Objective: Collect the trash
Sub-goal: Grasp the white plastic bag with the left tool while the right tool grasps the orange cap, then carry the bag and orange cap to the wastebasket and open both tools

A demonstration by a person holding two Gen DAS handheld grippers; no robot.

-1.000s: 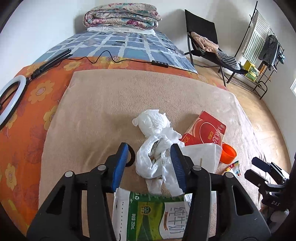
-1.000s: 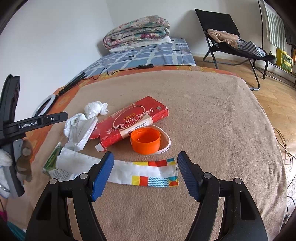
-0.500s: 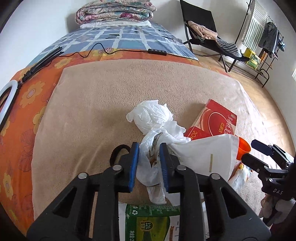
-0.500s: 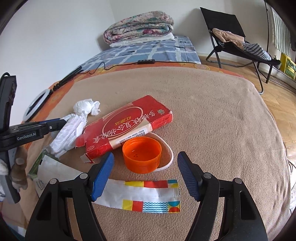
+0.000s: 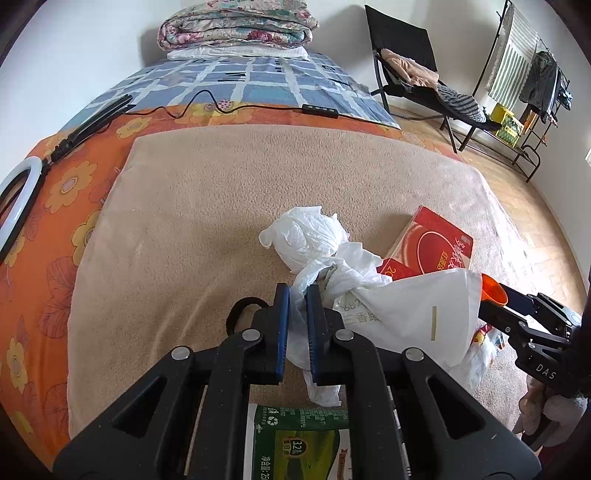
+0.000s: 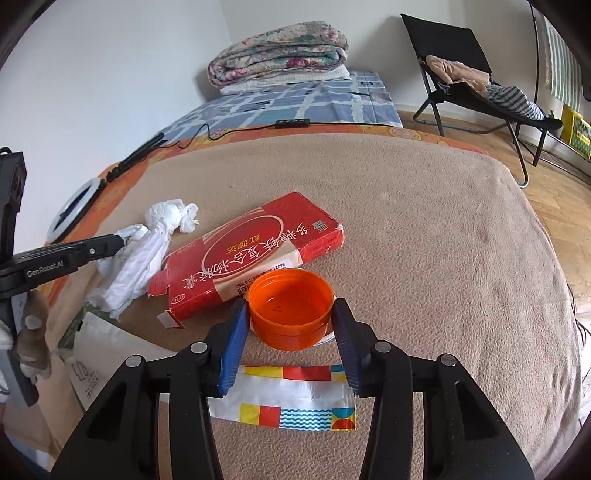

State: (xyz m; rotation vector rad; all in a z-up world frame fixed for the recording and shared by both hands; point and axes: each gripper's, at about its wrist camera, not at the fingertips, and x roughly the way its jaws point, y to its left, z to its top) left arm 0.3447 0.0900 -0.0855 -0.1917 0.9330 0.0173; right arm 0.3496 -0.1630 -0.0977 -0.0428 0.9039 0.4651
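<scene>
My left gripper (image 5: 298,295) is shut on a crumpled white plastic bag (image 5: 314,243), which lies stretched on the tan blanket (image 5: 221,203). To its right are a flat red box (image 5: 436,247) and a white paper bag (image 5: 417,314). In the right wrist view my right gripper (image 6: 290,321) has its blue pads against both sides of an orange cap (image 6: 290,306) that rests on the blanket in front of the red box (image 6: 255,254). A colourful strip wrapper (image 6: 288,406) lies under the fingers. The left gripper (image 6: 122,240) shows at the left, holding the plastic bag (image 6: 147,254).
A green printed package (image 5: 299,443) lies under my left gripper, and a black ring (image 5: 240,314) sits beside it. A ring light (image 5: 14,199), a cable with a remote (image 5: 319,110) and a folded quilt (image 5: 236,26) are farther back. A black chair (image 5: 406,66) stands right of the bed.
My left gripper closed on the white plastic bag. My right gripper moved forward over the strip wrapper and narrowed around the orange cap.
</scene>
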